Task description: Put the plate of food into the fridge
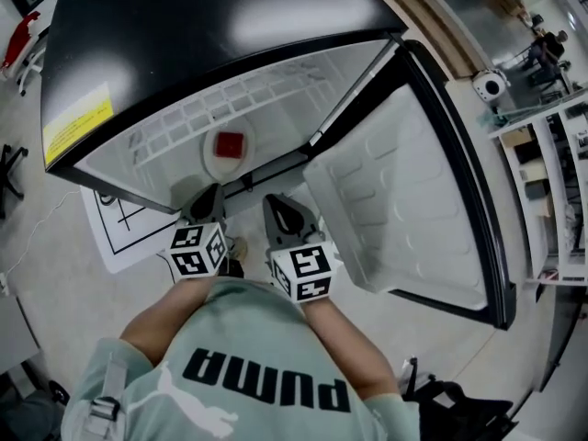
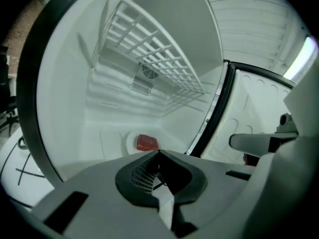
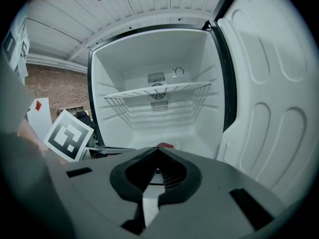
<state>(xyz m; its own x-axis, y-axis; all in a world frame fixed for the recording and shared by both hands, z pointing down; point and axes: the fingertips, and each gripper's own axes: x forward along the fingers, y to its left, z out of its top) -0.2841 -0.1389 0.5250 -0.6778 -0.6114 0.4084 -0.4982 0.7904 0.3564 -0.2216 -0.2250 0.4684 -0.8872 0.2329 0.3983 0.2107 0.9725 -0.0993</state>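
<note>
Closest to the head camera is my pale green shirt, a soft knit with dark lettering, filling the 6 o'clock edge. Just past it I hold both tools side by side, pointed into the open fridge. My left hand-held gripper has its jaws together with nothing between them. My right hand-held gripper is the same, jaws closed and empty. Each is matte grey plastic and carries a cube of black-and-white square markers.

At 12 o'clock from the jaws, the plate sits on the floor of the fridge, below the wire shelf and apart from both tools. It is round, white and smooth, with a blocky red piece of food at its centre. I judge the plate is already where the task wants it, which would be why I hold the tools clear of it.

The fridge has a glossy black shell and a white moulded plastic lining with ribbed walls. Its door stands wide at 3 o'clock, its inner face dimpled with rounded hollows. It probably needs closing next.
</note>
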